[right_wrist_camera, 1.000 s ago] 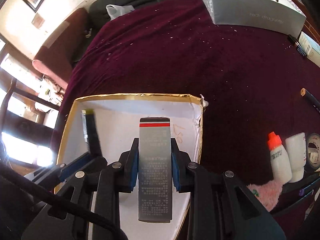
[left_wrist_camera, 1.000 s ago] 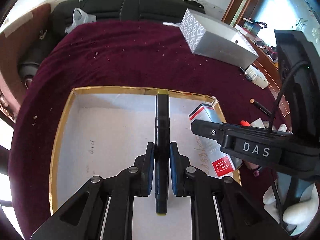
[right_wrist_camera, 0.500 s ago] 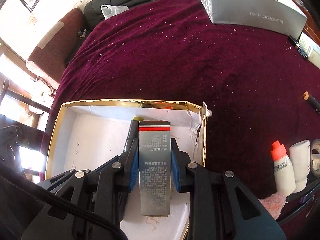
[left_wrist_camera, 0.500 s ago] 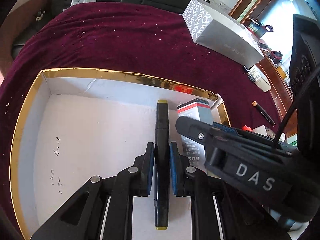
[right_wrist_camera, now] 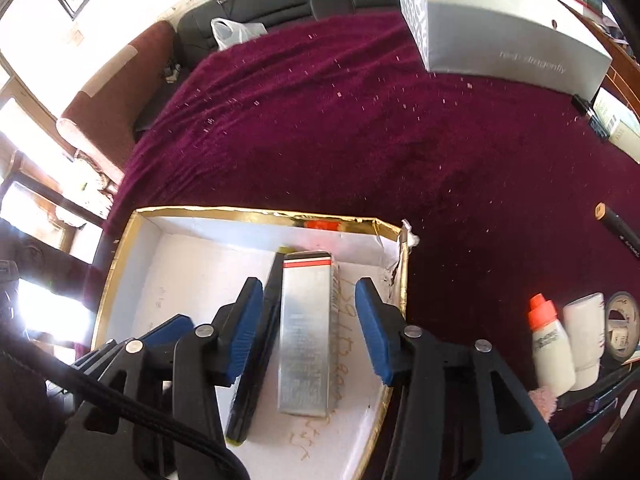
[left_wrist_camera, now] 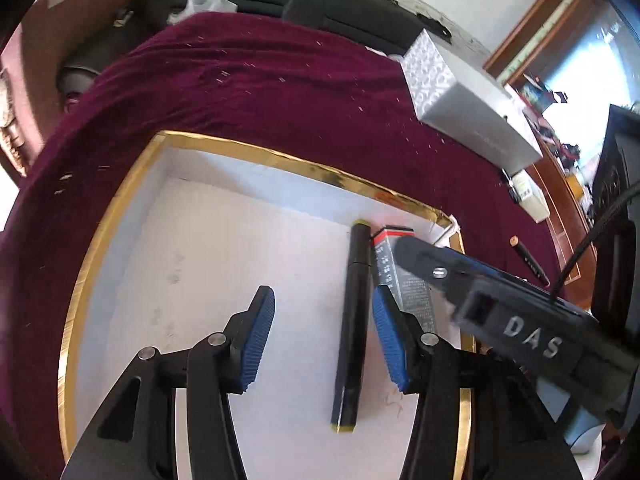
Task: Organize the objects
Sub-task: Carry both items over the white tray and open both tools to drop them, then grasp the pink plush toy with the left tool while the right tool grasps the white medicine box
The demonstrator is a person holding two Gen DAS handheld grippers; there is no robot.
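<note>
Both jaws are opening: left gripper (left_wrist_camera: 323, 336) straddles the black marker (left_wrist_camera: 352, 320) untouched. Right gripper (right_wrist_camera: 308, 328) stands spread around the silver carton (right_wrist_camera: 306, 336), lower centre of the gold-rimmed tray (right_wrist_camera: 256, 215)

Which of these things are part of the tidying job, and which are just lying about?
Part of the job:
- gold-rimmed white box
- black marker, lying in it
- silver carton, lying beside the marker

Lying about:
- large silver box
- white bottle with orange cap
- white cup
- tape roll
- plastic bag
</note>
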